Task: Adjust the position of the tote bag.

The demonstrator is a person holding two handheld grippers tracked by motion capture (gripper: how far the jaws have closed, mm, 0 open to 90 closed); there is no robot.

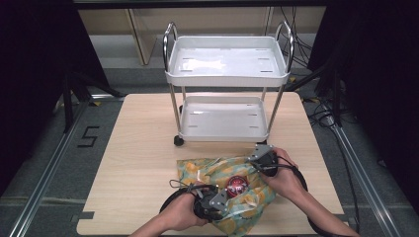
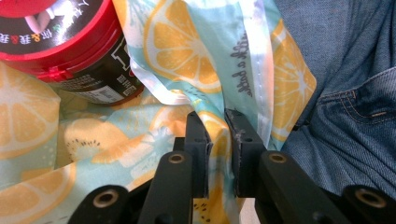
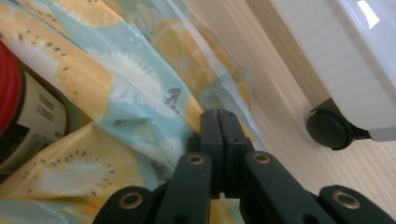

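A thin, glossy fabric bag printed with orange slices on pale blue (image 1: 232, 190) lies crumpled at the near edge of the light wooden table (image 1: 143, 163), between my two hands. Inside its open mouth sits a round black jar with a red lid (image 1: 236, 185), lid facing up in the high view. My left gripper (image 1: 213, 202) is at the near side of the bag, just left of the jar; in the left gripper view its two black jaws stand narrowly apart with a fold of the bag's printed cloth caught between them, and the jar (image 2: 60, 42) sits close beyond, up and to the left. Blue denim (image 2: 355, 107) shows at the right of that view. My right gripper (image 1: 261, 159) is at the far right corner of the bag, near the cart; in the right gripper view its jaws are pressed fully together, pinching the bag's edge (image 3: 140, 112) where it rises in a taut ridge. A slice of the jar's red lid and label (image 3: 18, 112) shows at the left edge of that view. Beyond the bag stands a white two-shelf cart with chrome handles (image 1: 227, 74), its lower tray just past the bag, and one black caster wheel (image 3: 329, 128) rests on the table close to my right gripper.
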